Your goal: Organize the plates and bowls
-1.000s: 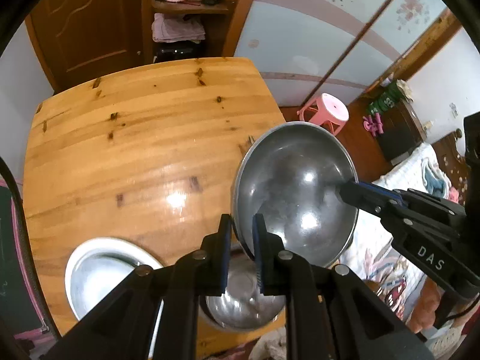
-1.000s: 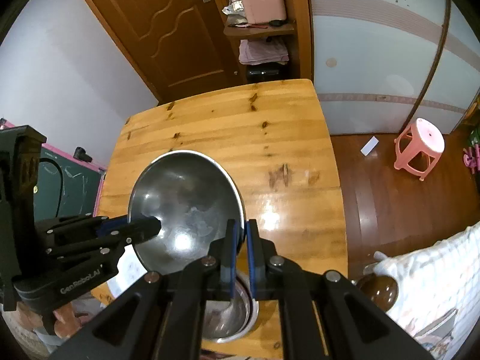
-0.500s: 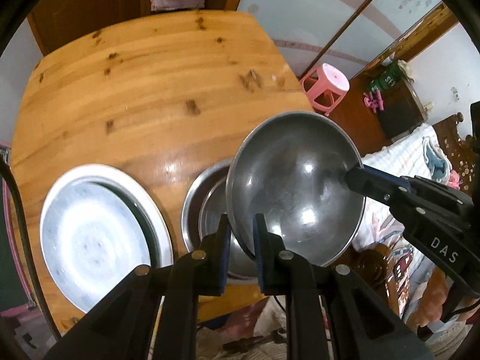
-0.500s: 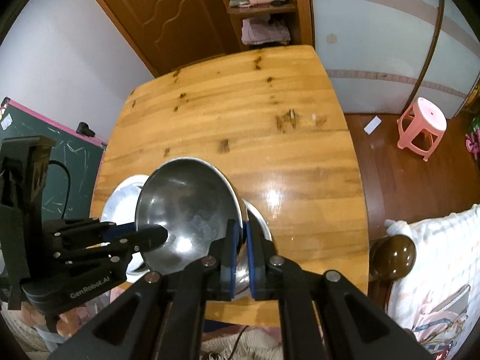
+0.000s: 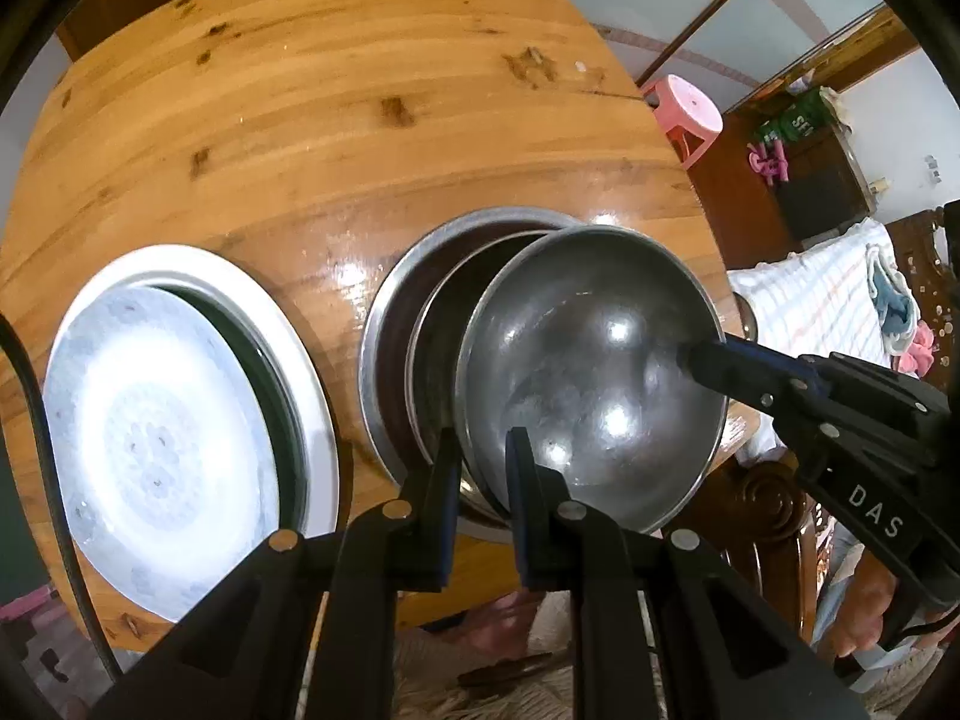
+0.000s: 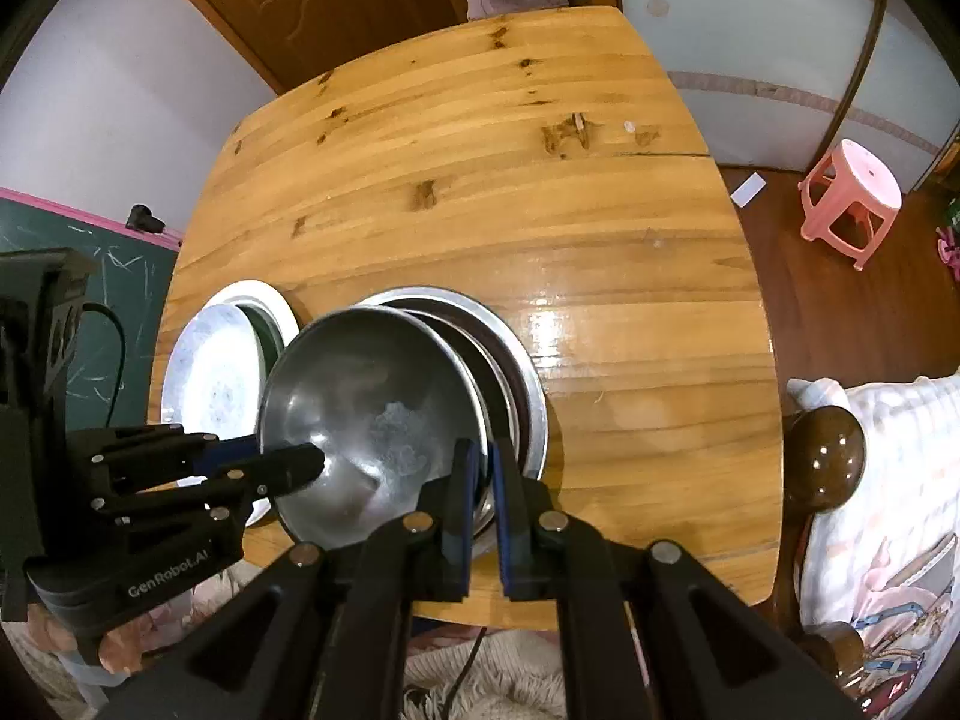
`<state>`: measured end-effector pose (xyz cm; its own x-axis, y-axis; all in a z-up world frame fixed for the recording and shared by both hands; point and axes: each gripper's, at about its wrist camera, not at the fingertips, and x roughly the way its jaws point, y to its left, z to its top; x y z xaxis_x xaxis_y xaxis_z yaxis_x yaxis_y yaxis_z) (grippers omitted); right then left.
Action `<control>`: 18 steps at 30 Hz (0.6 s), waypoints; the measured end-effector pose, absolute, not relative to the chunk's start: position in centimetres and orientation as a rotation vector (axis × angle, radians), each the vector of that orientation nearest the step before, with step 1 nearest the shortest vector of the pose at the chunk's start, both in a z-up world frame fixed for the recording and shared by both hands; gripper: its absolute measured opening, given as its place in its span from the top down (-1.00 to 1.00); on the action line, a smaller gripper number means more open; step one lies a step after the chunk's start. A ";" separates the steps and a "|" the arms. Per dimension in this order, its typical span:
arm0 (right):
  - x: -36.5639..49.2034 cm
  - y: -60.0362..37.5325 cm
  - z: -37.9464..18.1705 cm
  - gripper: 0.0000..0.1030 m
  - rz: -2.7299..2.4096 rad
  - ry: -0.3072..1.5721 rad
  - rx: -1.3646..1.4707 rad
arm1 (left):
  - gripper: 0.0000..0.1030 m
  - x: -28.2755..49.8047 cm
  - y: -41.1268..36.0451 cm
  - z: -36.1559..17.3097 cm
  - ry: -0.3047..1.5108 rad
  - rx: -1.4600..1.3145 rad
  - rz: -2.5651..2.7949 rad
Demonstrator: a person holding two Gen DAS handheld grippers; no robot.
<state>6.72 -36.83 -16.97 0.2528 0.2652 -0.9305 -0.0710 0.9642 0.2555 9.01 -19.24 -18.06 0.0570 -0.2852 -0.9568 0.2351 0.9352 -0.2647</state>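
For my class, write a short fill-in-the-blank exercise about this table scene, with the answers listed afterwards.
1. Both grippers pinch the rim of one steel ____.
2. The held bowl hangs tilted over a stack of ____ bowls.
3. The white plates lie on a ____ table.
4. The stool on the floor is ____.

Missing words: bowl; steel; wooden; pink

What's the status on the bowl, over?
Both tools, left and right, shut on steel bowl rim. Bowl tilted above nested bowls. White plates alongside, nothing blocking.
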 end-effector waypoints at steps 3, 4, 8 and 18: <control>6.9 -36.7 -17.4 0.89 0.235 1.304 0.178 | 0.76 9.1 -19.1 -18.4 1.467 -0.035 -0.388; 7.0 -36.7 -17.6 0.89 0.234 1.306 0.180 | 0.76 9.3 -19.1 -18.5 1.469 -0.036 -0.387; 7.3 -36.6 -18.2 0.89 0.229 1.313 0.183 | 0.76 9.8 -19.1 -18.7 1.469 -0.037 -0.377; 7.8 -36.4 -18.5 0.89 0.212 1.308 0.160 | 0.76 10.5 -19.1 -18.8 1.451 -0.039 -0.386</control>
